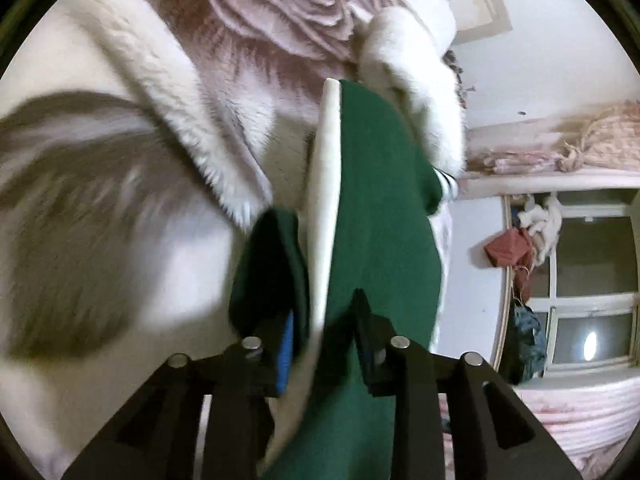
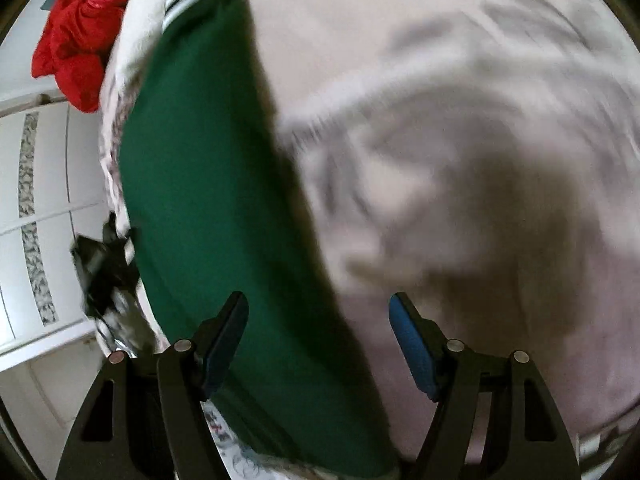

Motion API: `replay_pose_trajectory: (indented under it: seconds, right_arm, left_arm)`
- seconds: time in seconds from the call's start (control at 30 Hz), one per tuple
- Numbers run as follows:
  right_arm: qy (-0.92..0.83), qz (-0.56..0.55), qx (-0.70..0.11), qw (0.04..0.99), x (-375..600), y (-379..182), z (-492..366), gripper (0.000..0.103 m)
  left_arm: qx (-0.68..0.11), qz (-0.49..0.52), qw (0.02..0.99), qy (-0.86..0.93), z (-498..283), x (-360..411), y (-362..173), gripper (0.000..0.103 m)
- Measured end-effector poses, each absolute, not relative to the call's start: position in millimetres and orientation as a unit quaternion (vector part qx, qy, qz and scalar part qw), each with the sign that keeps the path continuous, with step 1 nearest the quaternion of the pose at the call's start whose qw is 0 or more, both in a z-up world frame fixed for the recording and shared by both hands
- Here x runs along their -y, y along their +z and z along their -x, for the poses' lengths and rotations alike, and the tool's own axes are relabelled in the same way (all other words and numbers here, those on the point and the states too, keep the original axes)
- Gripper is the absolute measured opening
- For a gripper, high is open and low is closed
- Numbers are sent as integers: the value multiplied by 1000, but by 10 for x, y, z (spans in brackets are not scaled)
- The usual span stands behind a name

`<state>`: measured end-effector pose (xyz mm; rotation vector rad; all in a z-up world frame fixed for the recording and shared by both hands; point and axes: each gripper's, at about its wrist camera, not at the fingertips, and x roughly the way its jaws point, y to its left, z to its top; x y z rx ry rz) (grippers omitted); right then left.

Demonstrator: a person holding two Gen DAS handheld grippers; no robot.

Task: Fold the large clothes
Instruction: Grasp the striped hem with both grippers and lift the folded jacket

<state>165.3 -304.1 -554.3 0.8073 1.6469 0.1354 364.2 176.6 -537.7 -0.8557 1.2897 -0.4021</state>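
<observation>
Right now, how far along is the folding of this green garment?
Early, it seems. Done: nothing yet looks folded flat. In hand: the left gripper is shut on the green garment, which hangs long with its white edge showing. The right gripper is open, with the cloth between its fingers. Left: fold the garment and lay it down; the red garment sits bunched.

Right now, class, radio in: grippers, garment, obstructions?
Left gripper shut on green garment. Right gripper open, garment edge between its fingers. White fleece and red cloth piled alongside.
</observation>
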Motion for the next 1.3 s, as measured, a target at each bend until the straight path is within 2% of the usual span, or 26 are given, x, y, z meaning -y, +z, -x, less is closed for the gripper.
replay_pose_trajectory:
  seconds: [0.03, 0.07, 0.1, 0.13, 0.27, 0.47, 0.57, 0.6, 0.63, 0.67, 0.73, 0.77, 0.9, 0.97, 1.03, 1.13, 1.17, 1.2, 1.27, 1.3]
  right_arm:
    - [66, -342, -723, 597, 2962, -5536, -1444, 75]
    - [72, -338, -733, 586, 2918, -5537, -1215, 75]
    - [78, -336, -741, 576, 2882, -5578, -1033, 75]
    - [85, -335, -751, 563, 2750, -5652, -867, 75]
    - [98, -361, -774, 511, 2494, -5981, -170, 75]
    - [105, -365, -787, 487, 2135, -6312, 289, 75]
    - [116, -363, -782, 493, 1998, -6360, 392, 75]
    - [117, -359, -781, 498, 1961, -6356, 385, 74]
    - [117, -361, -776, 505, 1928, -6342, 399, 71]
    - [117, -358, -769, 517, 1863, -6295, 418, 43]
    - [118, -354, -761, 531, 1749, -6205, 437, 31]
    - [122, -368, -754, 531, 1696, -6142, 459, 22]
    - [140, -342, -748, 552, 1485, -5962, 516, 17]
    - [133, -312, -772, 538, 1387, -6170, 534, 17]
    - [130, -328, -787, 506, 1425, -6353, 567, 18]
    - [144, -365, -776, 493, 1536, -6348, 542, 36]
    - [154, -373, -764, 503, 1582, -6304, 544, 51]
    - [162, -380, -757, 507, 1640, -6297, 563, 65]
    - [178, -388, -744, 514, 1637, -6359, 506, 71]
    - [189, -387, -739, 518, 1650, -6372, 448, 71]
  left_arm:
    - [-578, 366, 707, -178, -3481, -1781, -5225, 40]
    - [-577, 358, 713, -178, -3368, -1780, -5146, 52]
    - [-574, 347, 719, -179, -3158, -1771, -5044, 60]
    - [-579, 335, 723, -176, -2902, -1748, -4956, 62]
    - [-622, 290, 710, -155, -2037, -1515, -4913, 62]
    - [-708, 219, 663, -107, -707, -984, -5228, 62]
    - [-693, 178, 693, -81, -489, -859, -5210, 61]
    - [-695, 177, 693, -74, -462, -833, -5216, 47]
    - [-686, 175, 703, -65, -446, -823, -5173, 33]
    - [-681, 176, 708, -64, -445, -821, -5143, 27]
    - [-668, 179, 719, -65, -450, -866, -5047, 23]
    - [-667, 176, 721, -65, -435, -886, -5037, 22]
    - [-668, 190, 717, -66, -405, -1220, -5201, 21]
    - [-679, 208, 701, -67, -422, -1344, -5459, 22]
    - [-685, 217, 691, -76, -442, -1313, -5553, 22]
    - [-684, 212, 692, -93, -476, -1262, -5475, 27]
    - [-684, 217, 690, -95, -472, -1264, -5468, 33]
    - [-683, 230, 686, -101, -424, -1322, -5467, 43]
    - [-681, 254, 678, -111, -382, -1397, -5522, 58]
    - [-682, 262, 674, -110, -381, -1417, -5580, 60]
